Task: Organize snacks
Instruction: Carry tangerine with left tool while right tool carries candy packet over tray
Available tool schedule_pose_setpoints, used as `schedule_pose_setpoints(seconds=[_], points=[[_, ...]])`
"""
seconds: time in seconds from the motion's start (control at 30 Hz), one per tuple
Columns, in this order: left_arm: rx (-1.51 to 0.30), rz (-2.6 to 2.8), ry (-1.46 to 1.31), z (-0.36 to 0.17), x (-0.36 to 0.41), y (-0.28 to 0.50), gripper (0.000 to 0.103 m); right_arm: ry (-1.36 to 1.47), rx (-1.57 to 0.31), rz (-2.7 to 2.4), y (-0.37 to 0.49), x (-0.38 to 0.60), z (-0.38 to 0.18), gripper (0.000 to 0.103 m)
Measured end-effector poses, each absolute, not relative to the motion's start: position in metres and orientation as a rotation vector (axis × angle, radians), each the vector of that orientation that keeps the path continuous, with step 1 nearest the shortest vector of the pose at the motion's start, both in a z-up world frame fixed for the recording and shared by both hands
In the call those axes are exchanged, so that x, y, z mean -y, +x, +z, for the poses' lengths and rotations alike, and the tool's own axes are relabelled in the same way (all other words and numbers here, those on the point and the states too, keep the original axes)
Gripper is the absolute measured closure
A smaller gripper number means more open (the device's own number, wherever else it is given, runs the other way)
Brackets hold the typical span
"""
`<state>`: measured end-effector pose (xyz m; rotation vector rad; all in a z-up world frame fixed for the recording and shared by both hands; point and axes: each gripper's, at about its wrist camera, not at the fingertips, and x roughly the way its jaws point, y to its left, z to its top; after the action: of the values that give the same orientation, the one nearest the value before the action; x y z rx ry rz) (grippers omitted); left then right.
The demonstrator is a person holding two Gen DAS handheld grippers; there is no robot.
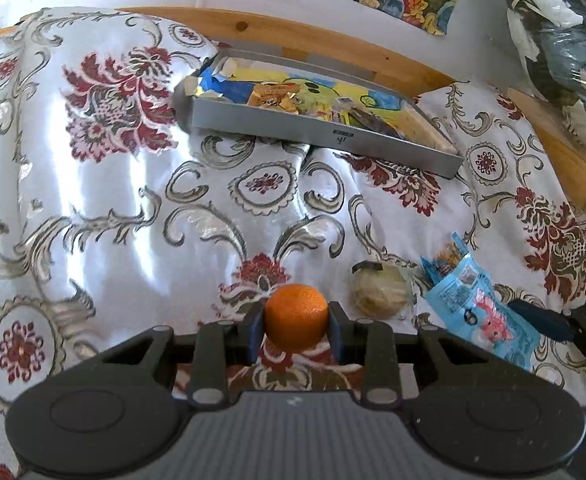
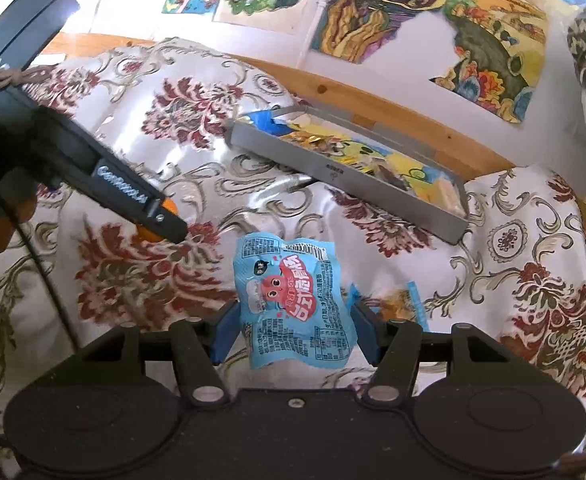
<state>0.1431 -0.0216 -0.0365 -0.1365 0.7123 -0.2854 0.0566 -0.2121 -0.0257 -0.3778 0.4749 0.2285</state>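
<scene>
Both grippers reach forward: left gripper (image 1: 295, 326) clamped on orange (image 1: 295, 316), right gripper (image 2: 293, 330) fingers apart around blue packet (image 2: 291, 300)

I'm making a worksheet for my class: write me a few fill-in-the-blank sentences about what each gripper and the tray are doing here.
1. The left gripper is shut on an ____.
2. The blue snack packet sits between the fingers of the ____ gripper.
3. The grey tray rests on a floral ____.
4. The round beige snack lies ____ the tray.

Missing words: orange; right; cloth; outside
</scene>
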Motion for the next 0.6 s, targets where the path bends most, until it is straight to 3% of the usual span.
schedule_pose_setpoints(seconds=[0.2, 0.6], points=[[-0.704, -0.313, -0.094, -0.017, 0.033, 0.178, 0.067, -0.291, -0.500, 0.212, 0.102, 0.244, -0.005, 0.041], [-0.619, -0.381, -0.094, 0.050, 0.073, 0.285, 0.067, -0.407, -0.410, 0.174, 0.209, 0.288, 0.047, 0.041]])
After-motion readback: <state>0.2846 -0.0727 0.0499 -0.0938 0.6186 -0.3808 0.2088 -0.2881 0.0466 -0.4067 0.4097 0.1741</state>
